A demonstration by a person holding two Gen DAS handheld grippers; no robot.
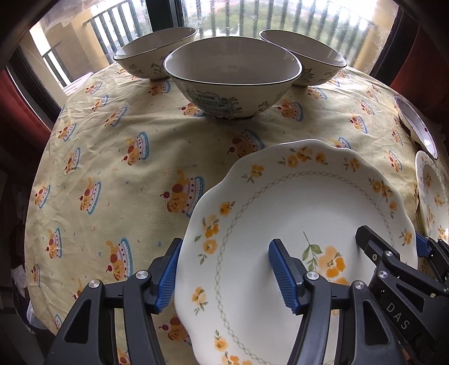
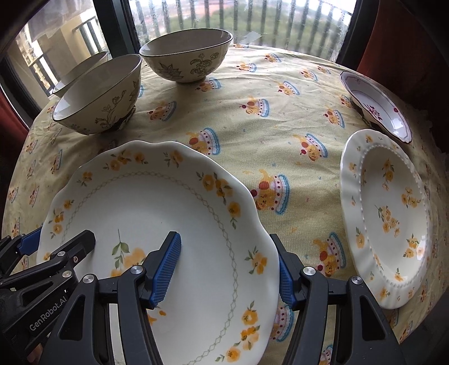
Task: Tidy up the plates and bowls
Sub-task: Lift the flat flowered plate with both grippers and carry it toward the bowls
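A: Where's the scalloped plate?

B: Between both grippers, over the desk. Left gripper straddles its left rim: one blue pad outside the edge, the other on the plate's face. Jaws spread; can't tell whether they press the rim.

A: And the right gripper?

B: Same on the opposite rim, one pad on the face, one outside the edge. Spread too; contact unclear. Its black finger also shows in the left view, to the right of the left gripper.

A: Beyond the plate?

B: Ahead of the left gripper, three floral bowls; the nearest bowl carries a label, two behind it. Right of the right gripper, a beaded-rim plate; past that, a red-trimmed dish. Yellow cake-print cloth covers the desk, with a railed window behind it.
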